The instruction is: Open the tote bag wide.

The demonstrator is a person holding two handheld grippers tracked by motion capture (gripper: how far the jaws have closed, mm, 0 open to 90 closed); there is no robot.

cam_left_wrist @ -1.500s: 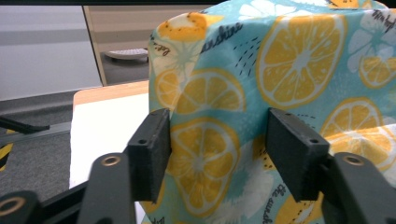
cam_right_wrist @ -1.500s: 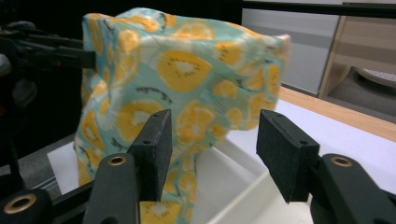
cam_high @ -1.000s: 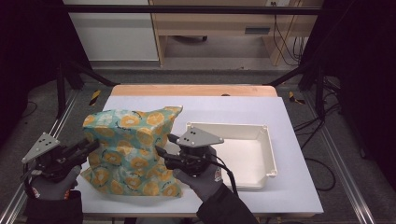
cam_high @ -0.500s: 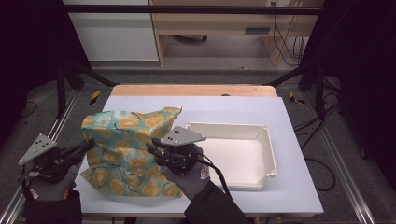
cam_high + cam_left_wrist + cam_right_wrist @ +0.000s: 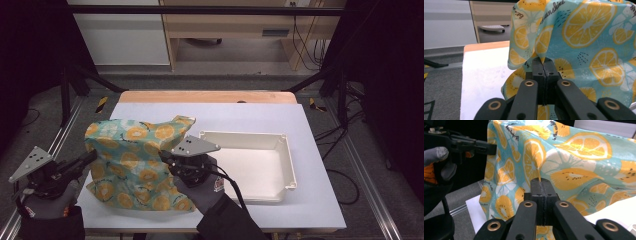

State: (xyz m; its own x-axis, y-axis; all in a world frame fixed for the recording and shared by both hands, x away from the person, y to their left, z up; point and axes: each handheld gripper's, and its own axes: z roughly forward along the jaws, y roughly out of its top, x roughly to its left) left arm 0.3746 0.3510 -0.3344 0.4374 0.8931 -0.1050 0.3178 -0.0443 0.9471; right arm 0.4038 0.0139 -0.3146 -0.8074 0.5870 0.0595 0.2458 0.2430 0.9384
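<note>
A teal cloth (image 5: 130, 160) printed with orange and lemon slices stands bunched up on the left half of the white table (image 5: 250, 117). My left gripper (image 5: 92, 156) is shut on a fold at the cloth's left edge; in the left gripper view the cloth (image 5: 584, 37) rises from between the closed jaws of the left gripper (image 5: 543, 62). My right gripper (image 5: 162, 156) has just been closing and now pinches a fold on the cloth's right side. The right gripper view shows the right gripper (image 5: 540, 181) shut on the cloth (image 5: 574, 157), with the left gripper (image 5: 499, 148) farther off.
An empty white tray (image 5: 291, 160) lies on the table just right of my right hand. A wooden strip (image 5: 205, 96) borders the table's far edge. Metal rails (image 5: 360, 175) run along both sides, with dark floor beyond.
Both pairs of jaws have closed onto folds of the cloth. The right gripper has shifted slightly left, and the cloth is bunched a little narrower between the two grippers.
</note>
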